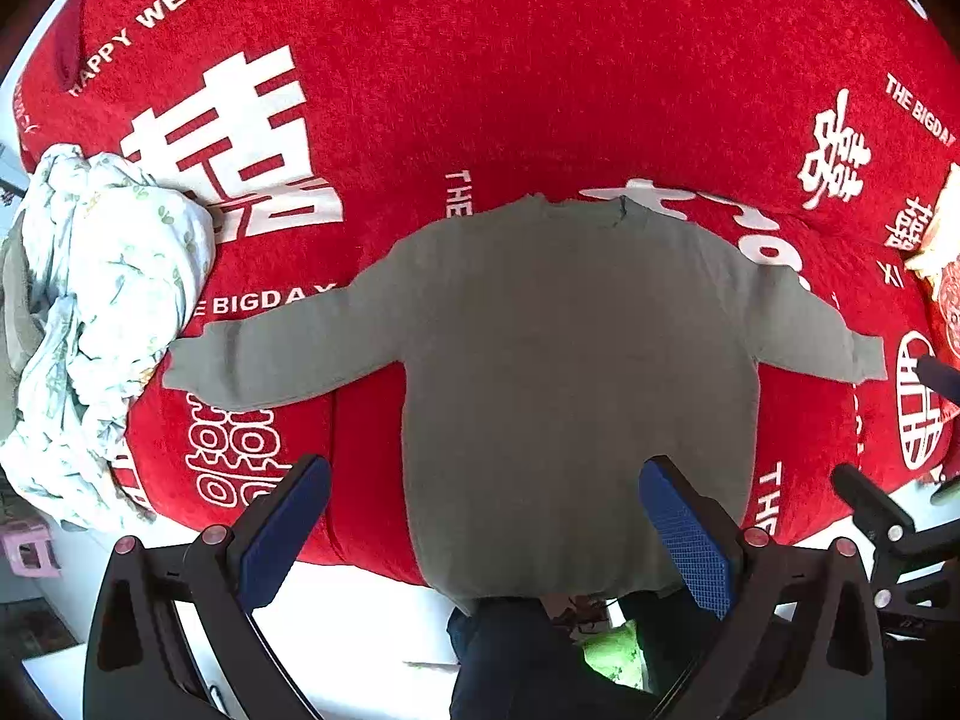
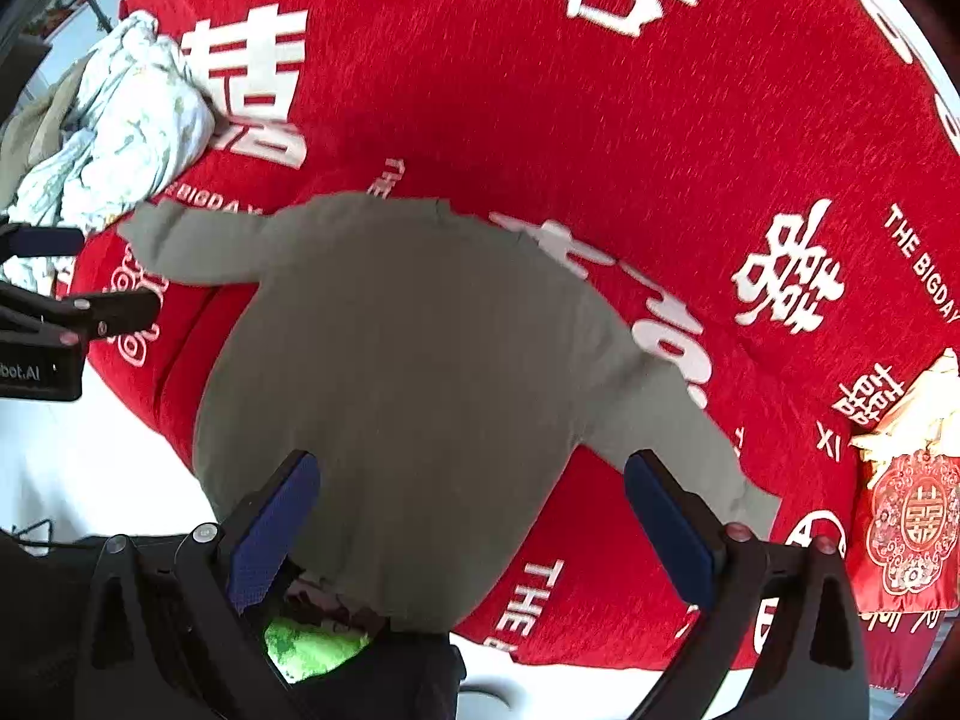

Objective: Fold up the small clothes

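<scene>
Grey-green sweater [image 1: 576,372], red white-lettered blanket [image 1: 480,90], pale leaf-print cloth [image 1: 114,276]

A red blanket [image 1: 540,90] with white lettering covers the surface, a crumpled pale floral cloth [image 1: 108,300] sits bunched at its left edge, and a red patterned packet [image 2: 912,522] lies at its right edge.

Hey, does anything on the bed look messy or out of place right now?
Yes. The grey sweater lies flat, but its hem hangs over the edge of the red blanket. A crumpled white floral cloth sits bunched beside its left sleeve.
</scene>
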A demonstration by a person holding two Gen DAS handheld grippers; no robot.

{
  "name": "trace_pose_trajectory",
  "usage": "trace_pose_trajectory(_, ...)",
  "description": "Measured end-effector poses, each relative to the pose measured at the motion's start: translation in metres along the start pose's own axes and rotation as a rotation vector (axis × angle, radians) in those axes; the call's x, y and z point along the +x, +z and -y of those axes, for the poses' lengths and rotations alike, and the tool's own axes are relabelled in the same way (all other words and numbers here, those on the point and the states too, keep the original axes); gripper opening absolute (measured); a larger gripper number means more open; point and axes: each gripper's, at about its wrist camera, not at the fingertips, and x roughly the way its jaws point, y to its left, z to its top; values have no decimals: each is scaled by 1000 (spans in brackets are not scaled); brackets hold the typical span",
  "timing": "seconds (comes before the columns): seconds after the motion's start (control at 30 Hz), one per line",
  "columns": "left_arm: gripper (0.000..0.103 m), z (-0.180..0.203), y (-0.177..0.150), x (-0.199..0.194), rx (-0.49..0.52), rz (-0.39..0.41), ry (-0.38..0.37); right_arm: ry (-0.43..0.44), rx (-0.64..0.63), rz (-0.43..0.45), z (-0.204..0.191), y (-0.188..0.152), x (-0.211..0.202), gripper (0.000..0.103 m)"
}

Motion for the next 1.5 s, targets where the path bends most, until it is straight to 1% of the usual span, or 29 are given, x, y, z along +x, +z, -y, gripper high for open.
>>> trace_pose_trajectory(0.1, 103, -4, 4, -2, -32, 5, -29, -12, 37, 27, 9, 6, -2, 102)
trace_pose_trajectory(0.17, 103, -2, 6, -3, -30, 7, -44, -20, 63, 33, 16, 8, -1, 102)
trace_pose_trajectory(0.33, 103, 7, 7, -9, -16, 64, -35, -24, 96, 73, 32, 11, -5, 102)
trace_pose_trajectory(0.4, 103, 9, 9, -6, -11, 59, -42, -15, 108, 76, 37, 11, -5, 102)
trace_pose_trajectory(0.53, 103, 11, 10, 0, -41, 63, -62, 11, 130, 62, 46, 11, 3, 102)
trace_pose_trajectory(0.7, 103, 16, 12, 13, -66, 10, -62, 14, 126, 72, 52, 11, 4, 102)
trace_pose_trajectory(0.8, 103, 21, 14, 11, -73, 16, -72, 12, 127, 81, 57, 12, 3, 102)
trace_pose_trajectory(0.93, 103, 34, 18, 8, -45, 28, -40, 17, 136, 90, 65, 11, 2, 102)
trace_pose_trajectory(1.27, 103, 72, 24, 2, 10, 30, 5, 37, 172, 121, 97, -1, 0, 102)
trace_pose_trajectory(1.5, 103, 101, 24, 8, 49, 3, 26, 55, 229, 116, 126, -17, 10, 102)
